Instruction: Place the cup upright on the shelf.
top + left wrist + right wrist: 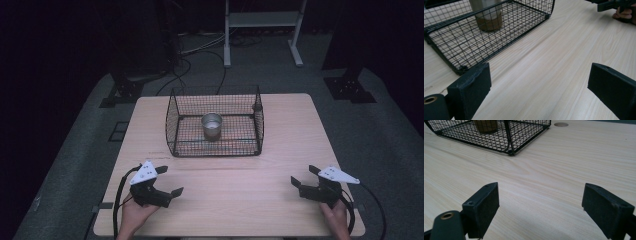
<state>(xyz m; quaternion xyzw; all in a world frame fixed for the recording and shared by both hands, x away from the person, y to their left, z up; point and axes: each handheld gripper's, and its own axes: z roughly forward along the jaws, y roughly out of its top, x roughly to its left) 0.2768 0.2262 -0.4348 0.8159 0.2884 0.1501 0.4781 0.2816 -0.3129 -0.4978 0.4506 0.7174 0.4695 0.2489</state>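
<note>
Metal cup point(212, 125) stands upright inside the black wire basket point(173, 120), roughly in the middle of its floor, and the basket sits on the far half of the pale wooden table point(240, 200). Both grippers are low over the near edge, well apart from the basket and from each other: the left gripper point(169, 181) at the near left corner, the right gripper point(303, 176) at the near right. Each has its jaws spread wide with only bare tabletop between them, gripping nothing.
</note>
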